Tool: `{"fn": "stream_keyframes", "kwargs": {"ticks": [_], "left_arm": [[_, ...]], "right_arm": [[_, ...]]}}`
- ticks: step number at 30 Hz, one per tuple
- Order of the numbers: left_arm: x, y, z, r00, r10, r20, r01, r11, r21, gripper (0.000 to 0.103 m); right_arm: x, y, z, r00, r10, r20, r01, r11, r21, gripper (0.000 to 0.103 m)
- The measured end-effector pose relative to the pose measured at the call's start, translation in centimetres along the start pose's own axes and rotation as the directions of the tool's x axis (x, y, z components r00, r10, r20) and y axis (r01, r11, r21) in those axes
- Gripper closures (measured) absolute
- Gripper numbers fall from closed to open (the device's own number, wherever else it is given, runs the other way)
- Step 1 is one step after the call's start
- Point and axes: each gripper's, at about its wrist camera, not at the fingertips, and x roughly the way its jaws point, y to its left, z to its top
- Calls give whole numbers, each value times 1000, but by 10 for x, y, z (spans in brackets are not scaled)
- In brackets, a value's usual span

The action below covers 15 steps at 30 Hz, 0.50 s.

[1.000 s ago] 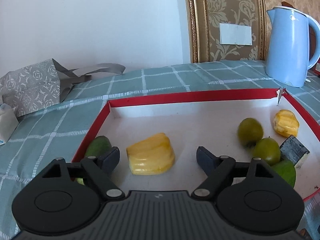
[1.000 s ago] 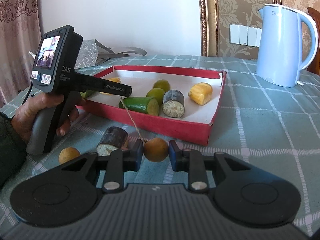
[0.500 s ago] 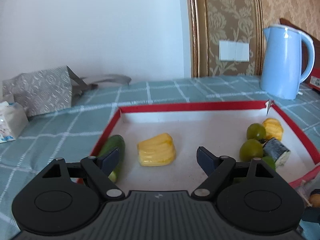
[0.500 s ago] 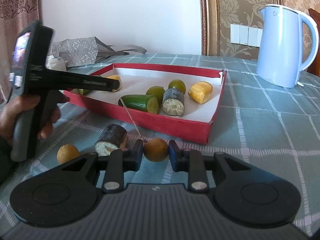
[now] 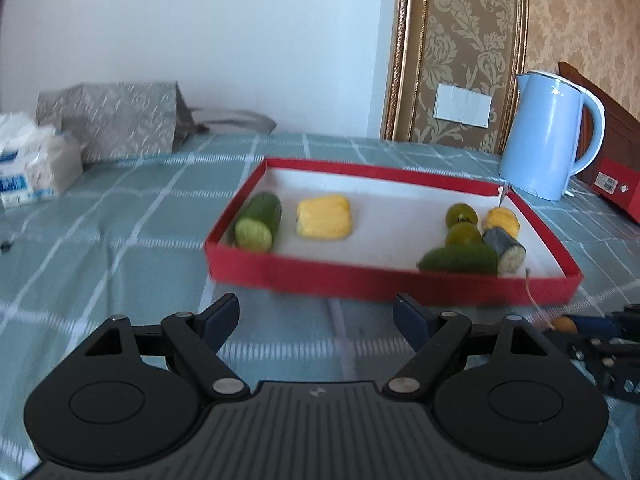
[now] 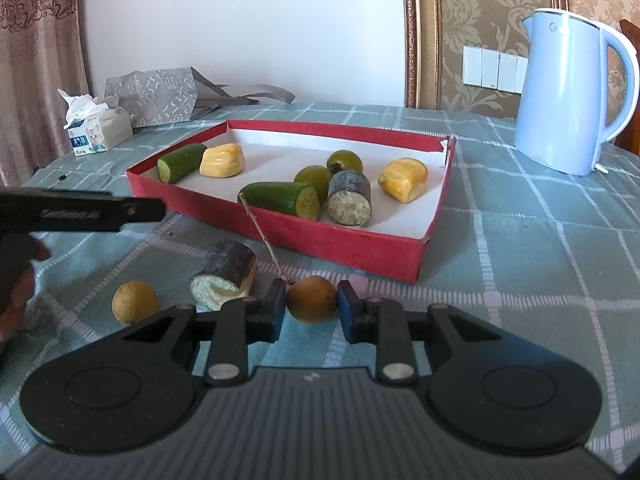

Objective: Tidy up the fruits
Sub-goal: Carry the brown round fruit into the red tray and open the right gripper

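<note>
The left gripper (image 5: pixel 316 316) is pulling back from the red box (image 6: pixel 352 240). A second ago its fingers were hanging inside the box, on either side of a yellow fruit piece (image 5: pixel 325 217); now they are standing over the checked tablecloth (image 5: pixel 120 216) in front of the box's near wall. Its jaws are staying wide apart, with nothing between them. In the right wrist view the left gripper is now showing only as a dark bar at the left edge, where earlier its whole handle and screen were in sight, and the person's hand (image 6: pixel 16 300) is sitting low at that edge.

The right gripper (image 6: pixel 312 306) is keeping still, its jaws narrow and clamped on a small orange fruit (image 6: pixel 312 298) resting on the cloth just in front of the box.

Nothing in the box is shifting: two green cucumber pieces (image 6: pixel 280 198), two green round fruits (image 6: pixel 312 178), a dark cut stalk (image 6: pixel 349 198) and two yellow pieces are lying inside. A second dark stalk piece (image 6: pixel 226 274) and another orange fruit (image 6: pixel 134 302) are lying on the cloth outside, left of the held fruit. The blue kettle (image 6: pixel 568 96) is standing well beyond the box.
</note>
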Motion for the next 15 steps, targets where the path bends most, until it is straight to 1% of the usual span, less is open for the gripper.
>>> {"fn": "stream_keyframes", "kwargs": {"ticks": [4,6,8,11,15], "left_arm": [[3,6,-5,999,16,-40,-16,1000,-21,19],[6,7,-7,998,12,-64,-14,999,-29,19],[8,7,-8,997,25,-66,-26,999,-20,19],[9,4,-9,997,44,-66,-44,999,-1,19],[9,2,-10,996,57,-69,-55,998,18,19]], "right_arm": [[-2,1,-1,1000,-3,7,3,1000,-3,77],[-7,1,2,1000,0,30,0,1000,3,77],[-13,0,8,998,7,67,-8,1000,12,77],[-14,5,25,996,-10,90,12,1000,-22,77],[3,12,50,995,-30,98,36,997,-62,77]]}}
